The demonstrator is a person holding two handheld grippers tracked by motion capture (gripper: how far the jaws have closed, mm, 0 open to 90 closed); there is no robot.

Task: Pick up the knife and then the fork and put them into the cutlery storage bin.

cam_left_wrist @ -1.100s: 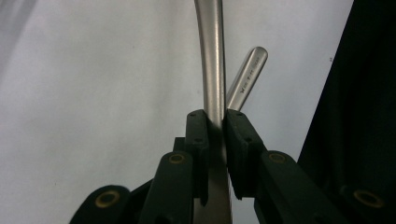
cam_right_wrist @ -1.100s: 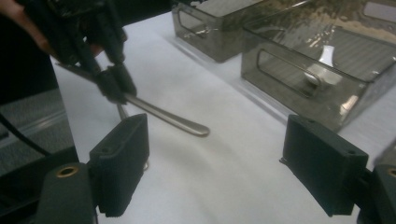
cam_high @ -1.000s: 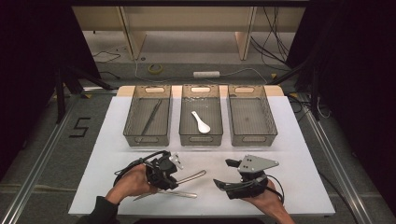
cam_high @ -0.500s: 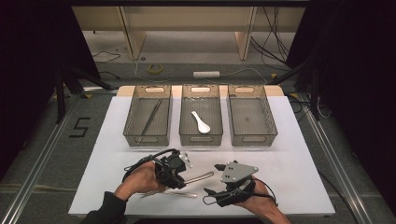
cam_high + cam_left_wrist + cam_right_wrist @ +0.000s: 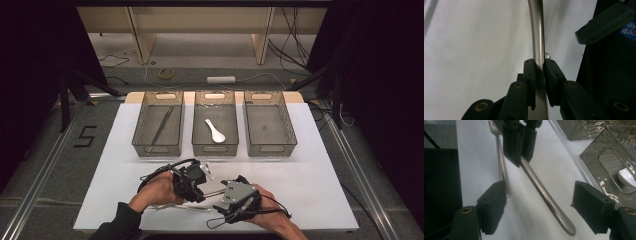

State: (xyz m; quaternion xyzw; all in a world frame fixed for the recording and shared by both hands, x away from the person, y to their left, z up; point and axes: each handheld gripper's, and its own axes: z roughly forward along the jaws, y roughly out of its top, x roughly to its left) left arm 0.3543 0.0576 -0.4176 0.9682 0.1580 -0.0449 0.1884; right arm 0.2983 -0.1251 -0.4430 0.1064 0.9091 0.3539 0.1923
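Note:
My left gripper [image 5: 539, 65] is shut on the middle of a steel utensil handle [image 5: 537, 37] and holds it just above the white table. In the high view the left gripper [image 5: 197, 187] sits at the front centre, and my right gripper [image 5: 222, 197] faces it from the right. In the right gripper view the handle's free end [image 5: 544, 195] lies between the right gripper's [image 5: 541, 210] wide pads [image 5: 492, 210]. Those jaws have just been closing, and neither pad touches the handle. A steel fork [image 5: 501, 165] lies on the table beside it.
Three wire baskets stand in a row at the back of the table: the left basket [image 5: 142, 142] holds a thin dark utensil, the middle basket [image 5: 197, 145] holds a white spoon [image 5: 215, 131], and the right basket [image 5: 290, 142] holds nothing. A thin utensil [image 5: 175, 206] lies near the front edge.
The right gripper has moved left until its jaws stand around the free end of the handle. The left gripper has drifted a little right with the handle in it.

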